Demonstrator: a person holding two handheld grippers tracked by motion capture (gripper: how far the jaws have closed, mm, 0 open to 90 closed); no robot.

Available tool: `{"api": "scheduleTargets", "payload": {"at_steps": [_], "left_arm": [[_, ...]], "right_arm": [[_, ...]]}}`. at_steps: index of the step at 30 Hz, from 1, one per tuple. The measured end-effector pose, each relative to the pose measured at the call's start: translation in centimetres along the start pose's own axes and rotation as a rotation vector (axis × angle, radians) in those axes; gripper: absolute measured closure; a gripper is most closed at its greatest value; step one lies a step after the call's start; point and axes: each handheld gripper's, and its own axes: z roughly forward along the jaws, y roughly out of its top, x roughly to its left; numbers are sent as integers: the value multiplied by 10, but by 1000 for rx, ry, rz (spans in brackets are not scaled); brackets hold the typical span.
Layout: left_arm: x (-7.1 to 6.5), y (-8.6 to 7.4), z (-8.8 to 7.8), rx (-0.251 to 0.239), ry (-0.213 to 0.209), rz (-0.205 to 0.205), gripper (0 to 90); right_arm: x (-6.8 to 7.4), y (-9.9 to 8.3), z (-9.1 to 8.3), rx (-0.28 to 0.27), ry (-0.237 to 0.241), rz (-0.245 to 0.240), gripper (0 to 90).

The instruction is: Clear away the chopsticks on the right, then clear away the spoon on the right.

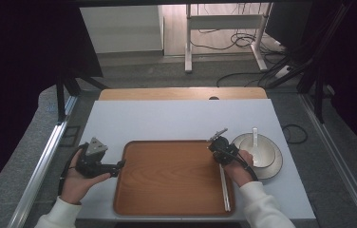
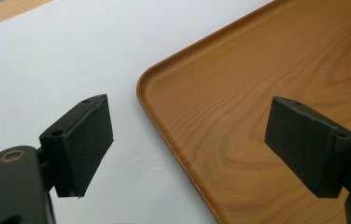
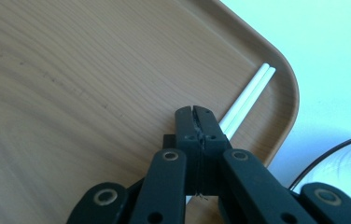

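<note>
A wooden tray (image 1: 167, 143) lies on the white table top. A pair of white chopsticks (image 1: 224, 190) rests along the tray's right inner edge. My right gripper (image 1: 220, 161) points down at their far end, jaws shut. In the right gripper view the closed tips (image 3: 195, 112) sit on the tray (image 3: 289, 88) with the chopsticks (image 3: 250, 95) passing beside and under them, not between them. My left gripper (image 1: 118, 166) is at the tray's left edge. In its own view the left gripper (image 2: 190, 128) stands open across the tray's rim (image 2: 157, 116), with nothing between the pads.
To the right of the tray a white bowl (image 1: 262, 153) with a white spoon (image 1: 255, 137) in it stands on a dark-rimmed plate (image 1: 275, 167), whose edge (image 3: 346, 156) is near my right gripper. Bare white table top (image 1: 167, 118) lies behind the tray.
</note>
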Motion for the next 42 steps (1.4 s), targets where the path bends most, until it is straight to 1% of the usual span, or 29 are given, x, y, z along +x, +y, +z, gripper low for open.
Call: {"api": "scheduleTargets", "payload": {"at_steps": [2, 5, 9, 15, 19, 21, 22, 24, 26, 28, 29, 32, 37, 42], "left_arm": [[0, 0, 0, 0, 0, 0, 146], [0, 0, 0, -1, 1, -1, 146], [1, 0, -1, -3, 3, -2, 146], [1, 0, -1, -6, 5, -5, 146], [1, 0, 0, -1, 4, -3, 146], [1, 0, 0, 1, 3, -3, 146], [1, 0, 1, 3, 4, -1, 146], [1, -1, 2, 4, 2, -3, 146], [1, -1, 2, 8, 2, -2, 146], [1, -2, 3, 10, 3, -3, 146], [2, -2, 3, 12, 3, -2, 146], [3, -3, 3, 11, 8, -7, 146], [4, -3, 2, 10, 10, -11, 146], [1, -2, 1, 7, 5, -1, 146]], "right_arm": [[0, 0, -1, -13, 6, -1, 897], [-1, 2, -7, -39, 5, 2, 896], [-4, 3, -19, -96, 22, 4, 896], [-13, -1, -42, -189, 71, 18, 896], [-23, -8, -59, -254, 112, 28, 896], [-30, -12, -67, -276, 128, 33, 884], [-33, -14, -71, -289, 135, 36, 861], [-40, -18, -79, -335, 134, 34, 805], [-47, -22, -86, -383, 144, 41, 719], [-52, -24, -91, -407, 137, 48, 617], [-55, -25, -94, -418, 138, 56, 584], [-64, -28, -99, -436, 146, 78, 521], [-75, -34, -104, -440, 138, 100, 479], [-83, -38, -106, -433, 130, 122, 454]]}}
